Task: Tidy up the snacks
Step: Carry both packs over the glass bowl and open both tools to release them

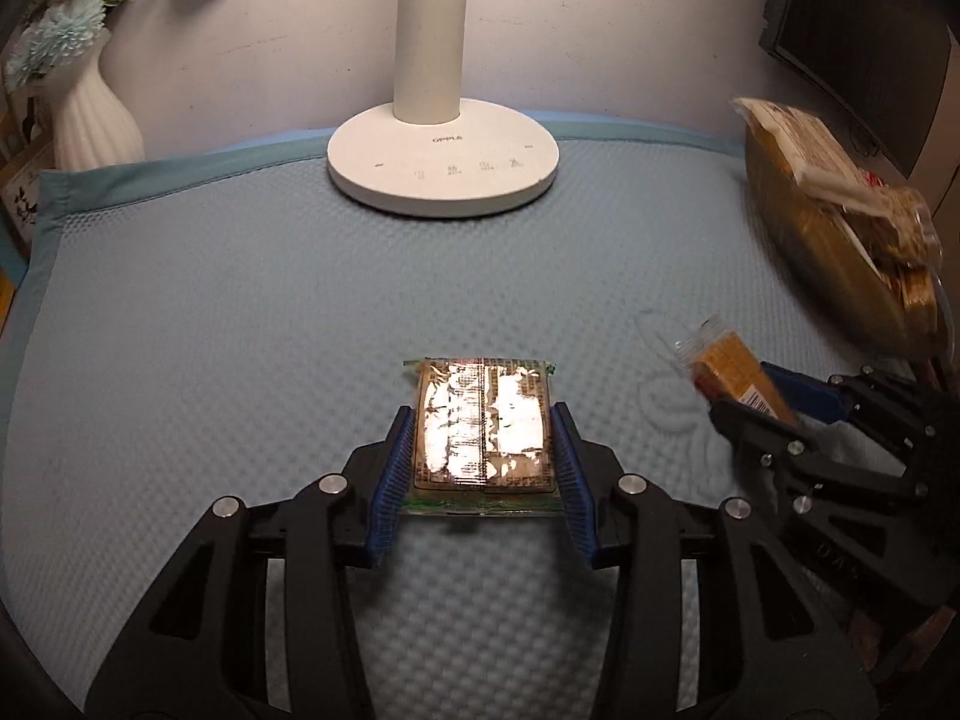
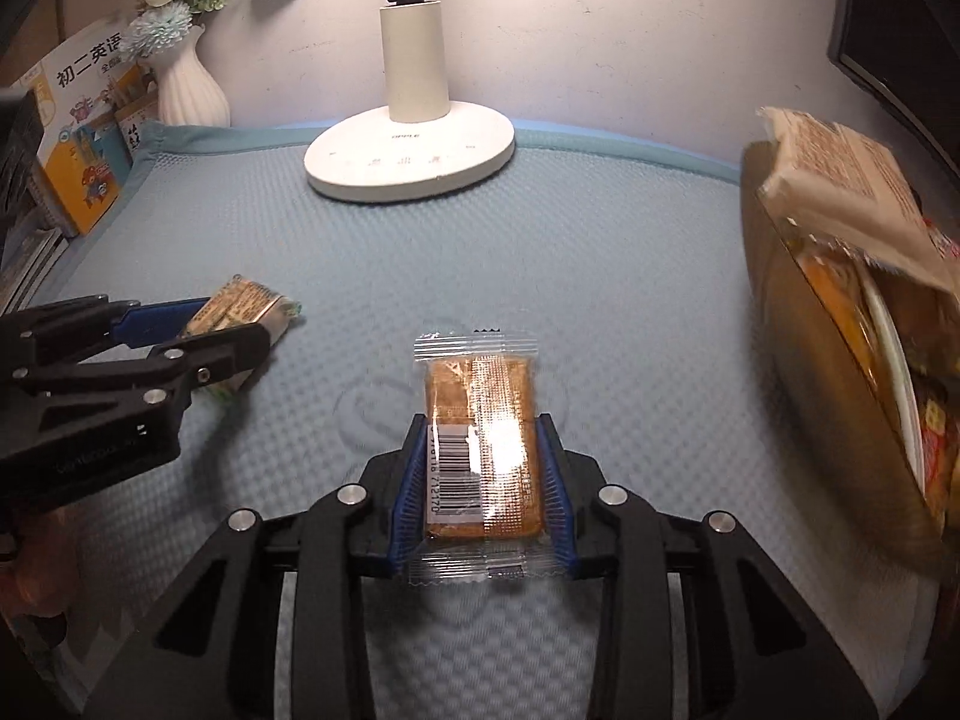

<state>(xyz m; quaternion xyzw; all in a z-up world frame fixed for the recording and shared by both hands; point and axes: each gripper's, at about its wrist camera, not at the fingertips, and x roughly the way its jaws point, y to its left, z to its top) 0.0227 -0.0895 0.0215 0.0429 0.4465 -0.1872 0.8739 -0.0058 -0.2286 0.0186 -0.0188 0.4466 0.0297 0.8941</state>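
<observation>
My left gripper (image 1: 483, 420) is shut on a green-edged snack packet (image 1: 483, 426), its blue pads pressing both long sides just over the blue mat. My right gripper (image 2: 483, 432) is shut on a clear-wrapped brown biscuit packet (image 2: 480, 450) with a barcode. In the left wrist view the right gripper (image 1: 744, 396) and its biscuit packet (image 1: 729, 369) show at the right. In the right wrist view the left gripper (image 2: 234, 324) and its snack packet (image 2: 246, 306) show at the left. A brown basket (image 2: 810, 372) with several snack packs stands at the far right.
A white lamp base (image 1: 443, 171) stands at the back middle of the blue mat (image 1: 240, 300). A white vase (image 1: 93, 114) with flowers and a yellow book (image 2: 84, 120) are at the back left. The basket (image 1: 798, 240) holds a large pack (image 2: 840, 180). A dark monitor (image 1: 858, 30) sits behind.
</observation>
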